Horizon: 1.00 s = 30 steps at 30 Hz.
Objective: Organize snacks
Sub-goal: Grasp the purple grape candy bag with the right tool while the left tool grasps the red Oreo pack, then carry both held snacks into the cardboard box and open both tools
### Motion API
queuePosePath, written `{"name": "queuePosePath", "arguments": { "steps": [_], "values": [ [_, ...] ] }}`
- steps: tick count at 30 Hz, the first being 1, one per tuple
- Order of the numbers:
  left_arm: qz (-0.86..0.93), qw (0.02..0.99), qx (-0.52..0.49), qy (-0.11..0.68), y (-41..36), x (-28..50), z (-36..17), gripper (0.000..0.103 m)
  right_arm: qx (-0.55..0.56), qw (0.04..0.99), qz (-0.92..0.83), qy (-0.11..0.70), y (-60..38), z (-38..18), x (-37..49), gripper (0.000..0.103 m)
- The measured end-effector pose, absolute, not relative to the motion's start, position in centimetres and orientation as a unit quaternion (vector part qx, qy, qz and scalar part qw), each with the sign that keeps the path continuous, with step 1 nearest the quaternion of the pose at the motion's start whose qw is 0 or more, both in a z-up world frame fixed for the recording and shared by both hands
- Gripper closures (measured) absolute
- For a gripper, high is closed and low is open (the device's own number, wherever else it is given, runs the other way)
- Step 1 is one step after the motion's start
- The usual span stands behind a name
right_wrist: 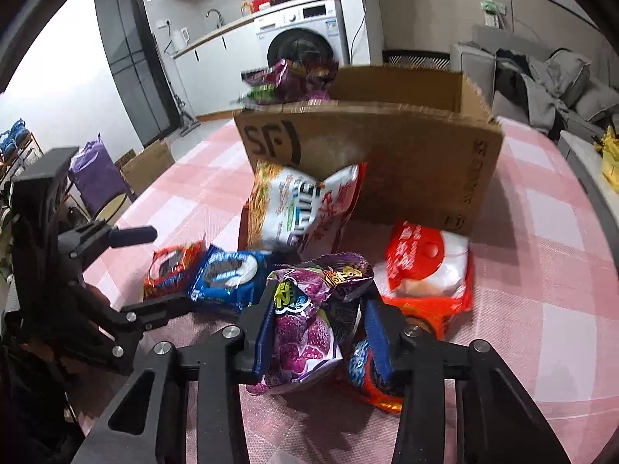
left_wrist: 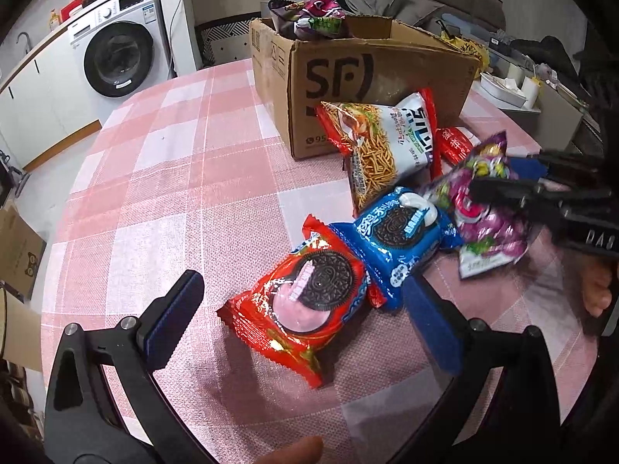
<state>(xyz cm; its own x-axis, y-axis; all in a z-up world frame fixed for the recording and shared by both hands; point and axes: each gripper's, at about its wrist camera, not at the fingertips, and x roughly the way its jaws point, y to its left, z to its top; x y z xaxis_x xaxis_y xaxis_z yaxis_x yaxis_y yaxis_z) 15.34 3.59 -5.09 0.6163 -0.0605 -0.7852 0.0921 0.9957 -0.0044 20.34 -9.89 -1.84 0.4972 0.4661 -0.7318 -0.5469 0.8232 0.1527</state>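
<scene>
Step in hand, as judged: transfer of one snack into the box. The right tongs (right_wrist: 315, 332) are clamped on the purple candy bag (right_wrist: 305, 332), which is crumpled between the blue pads and appears raised off the cloth. The left tongs (left_wrist: 305, 317) stand wide apart, low over the red Oreo pack (left_wrist: 305, 301), gripping nothing; its pads straddle that pack.

Just beyond, the blue Oreo pack (left_wrist: 402, 236) overlaps the red one's far end. A further red-and-blue packet (right_wrist: 371, 375) lies under the right tongs (label unreadable). The noodle snack bag (left_wrist: 387, 143) leans against the front wall of the cardboard box (left_wrist: 387, 73), and a red-and-white pack (right_wrist: 425, 266) lies beside it, near the box corner.

Next move, as judged: carry the purple bag up over the box rim and release it inside, clear of the leaning noodle bag. Purple bags already crowd the box's far left corner.

Surface: a round tabletop (left_wrist: 174, 174) under pink checked cloth. Beyond it, a washing machine (left_wrist: 120, 46) under a counter, a sofa with grey bedding, another carton on the floor.
</scene>
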Motion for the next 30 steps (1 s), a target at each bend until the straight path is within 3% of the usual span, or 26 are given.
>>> {"name": "queuePosePath", "arguments": {
  "steps": [6,11,13,17,20,30],
  "values": [
    [-0.041,0.894,0.007,0.445,3.7,15.6,-5.5,0.001,-0.033,0.874,0.289,0.39,-11.2,-0.8,20.5,0.064],
    [-0.054,0.894,0.009,0.445,3.8,15.4,-5.3,0.007,-0.027,0.876,0.289,0.385,-11.8,-0.3,20.4,0.064],
    [-0.06,0.895,-0.004,0.442,4.1,15.3,-5.2,0.015,-0.025,0.877,0.289,0.384,-12.0,-0.2,20.4,0.064],
    [-0.077,0.893,-0.031,0.443,4.8,15.4,-5.4,0.045,-0.024,0.877,0.288,0.383,-12.2,-0.1,20.3,0.064],
    [-0.094,0.891,-0.037,0.443,4.8,15.2,-5.1,0.058,-0.022,0.878,0.289,0.382,-12.2,0.0,20.3,0.064],
    [-0.1,0.904,-0.044,0.414,4.5,14.4,-3.4,0.06,-0.019,0.881,0.293,0.37,-12.7,0.9,19.7,0.064]
  ]
}}
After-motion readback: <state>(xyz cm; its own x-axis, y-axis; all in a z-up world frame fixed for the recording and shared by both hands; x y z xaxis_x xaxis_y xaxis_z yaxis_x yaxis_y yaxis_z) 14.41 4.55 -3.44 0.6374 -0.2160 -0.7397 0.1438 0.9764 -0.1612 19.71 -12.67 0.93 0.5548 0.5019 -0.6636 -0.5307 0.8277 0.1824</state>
